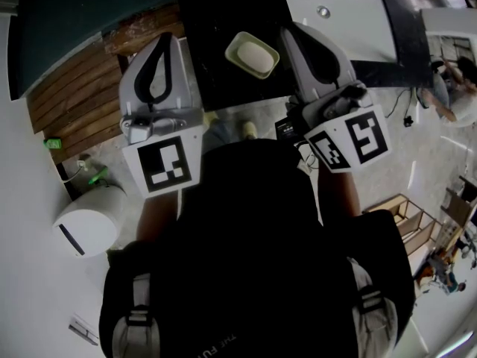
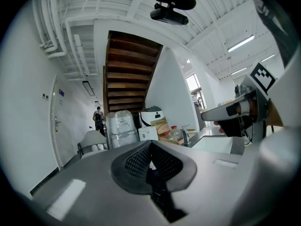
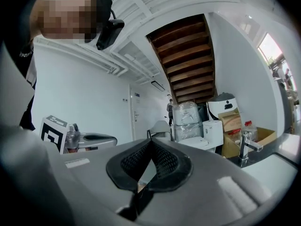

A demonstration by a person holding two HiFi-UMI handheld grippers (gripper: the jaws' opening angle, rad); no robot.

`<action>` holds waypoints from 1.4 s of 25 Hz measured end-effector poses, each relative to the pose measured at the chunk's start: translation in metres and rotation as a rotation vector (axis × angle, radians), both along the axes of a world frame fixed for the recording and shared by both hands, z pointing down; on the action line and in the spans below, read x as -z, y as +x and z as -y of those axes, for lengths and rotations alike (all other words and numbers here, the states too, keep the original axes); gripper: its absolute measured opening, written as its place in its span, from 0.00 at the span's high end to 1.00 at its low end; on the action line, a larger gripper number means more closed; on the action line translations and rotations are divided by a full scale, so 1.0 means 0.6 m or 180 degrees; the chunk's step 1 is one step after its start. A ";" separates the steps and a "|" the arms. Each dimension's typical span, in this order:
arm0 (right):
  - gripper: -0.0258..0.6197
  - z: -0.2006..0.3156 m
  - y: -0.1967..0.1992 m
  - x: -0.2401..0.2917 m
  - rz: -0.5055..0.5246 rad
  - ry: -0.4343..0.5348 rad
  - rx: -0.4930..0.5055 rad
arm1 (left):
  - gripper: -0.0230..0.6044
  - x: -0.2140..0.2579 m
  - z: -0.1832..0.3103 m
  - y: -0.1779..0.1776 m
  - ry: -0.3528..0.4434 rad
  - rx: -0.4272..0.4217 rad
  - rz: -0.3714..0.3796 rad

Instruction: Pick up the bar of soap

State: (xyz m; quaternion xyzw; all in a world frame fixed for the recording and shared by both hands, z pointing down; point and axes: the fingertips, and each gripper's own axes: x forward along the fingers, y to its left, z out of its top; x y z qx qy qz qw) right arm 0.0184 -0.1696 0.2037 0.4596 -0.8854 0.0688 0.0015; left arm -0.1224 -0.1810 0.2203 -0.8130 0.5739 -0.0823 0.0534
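Observation:
A pale bar of soap [image 1: 255, 56] lies in a light green dish [image 1: 237, 49] on the black counter [image 1: 216, 21], seen in the head view. My left gripper [image 1: 165, 39] is held up to the dish's left, and its pads meet with nothing between them [image 2: 150, 147]. Just right of the dish, my right gripper [image 1: 289, 31] is also shut and empty [image 3: 151, 146]. Both grippers point up and away from the counter, so neither gripper view shows the soap. Each gripper view catches the other gripper at its side: the right gripper [image 2: 235, 109] and the left gripper [image 3: 89, 139].
A white sink basin [image 1: 343, 10] lies right of the black counter, with a faucet [image 3: 247, 149] at its edge. A white round bin [image 1: 88, 221] stands on the floor at my left. Wooden stairs [image 2: 129, 65], wrapped boxes [image 2: 121, 126] and a distant person [image 2: 98, 119] are ahead.

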 end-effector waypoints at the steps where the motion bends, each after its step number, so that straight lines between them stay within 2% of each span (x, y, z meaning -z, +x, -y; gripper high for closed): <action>1: 0.94 0.005 -0.005 0.000 -0.0005 -0.0001 -0.0008 | 0.96 0.000 0.004 -0.004 0.0001 -0.0010 -0.0007; 19: 0.94 0.022 -0.049 -0.010 -0.0197 -0.0028 -0.0152 | 0.96 -0.010 0.030 -0.048 -0.0016 -0.0168 -0.0153; 35: 0.94 0.090 0.017 -0.016 -0.0365 -0.0069 0.0096 | 0.96 -0.008 0.086 0.018 -0.0065 -0.0025 -0.0022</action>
